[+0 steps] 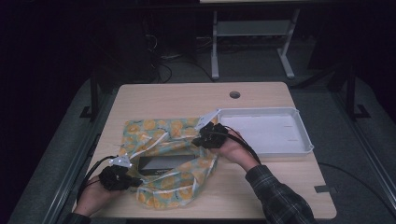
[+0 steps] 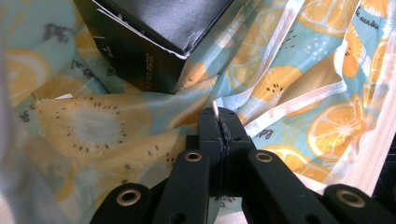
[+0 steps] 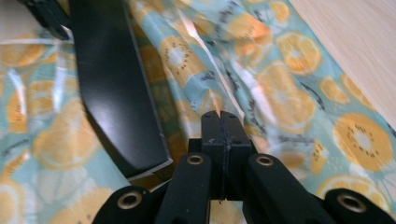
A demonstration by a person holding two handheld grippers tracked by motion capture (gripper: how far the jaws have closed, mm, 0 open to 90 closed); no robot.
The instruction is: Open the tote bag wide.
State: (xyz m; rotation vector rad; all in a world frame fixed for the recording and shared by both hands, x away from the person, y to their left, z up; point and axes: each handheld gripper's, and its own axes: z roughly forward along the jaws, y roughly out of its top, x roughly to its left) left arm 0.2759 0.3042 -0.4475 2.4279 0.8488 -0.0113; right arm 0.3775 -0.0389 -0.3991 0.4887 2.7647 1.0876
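A teal cloth printed with orange and kiwi slices [image 1: 161, 135] lies on the wooden table, partly folded around a flat black box [image 1: 163, 163]. My left gripper [image 1: 135, 181] is at the cloth's near left corner, shut on its white-hemmed edge [image 2: 215, 109]; the black box [image 2: 154, 32] sits just beyond the jaws. My right gripper [image 1: 198, 140] is at the box's right end, shut on a fold of the cloth [image 3: 215, 112]. The box [image 3: 116, 88] lies to the left of those jaws in the right gripper view.
A shallow white tray [image 1: 299, 133] stands on the table to the right of the cloth, close behind my right hand. A round cable hole [image 1: 235, 94] is near the table's far edge. Bare wood [image 3: 355, 51] lies beside the cloth.
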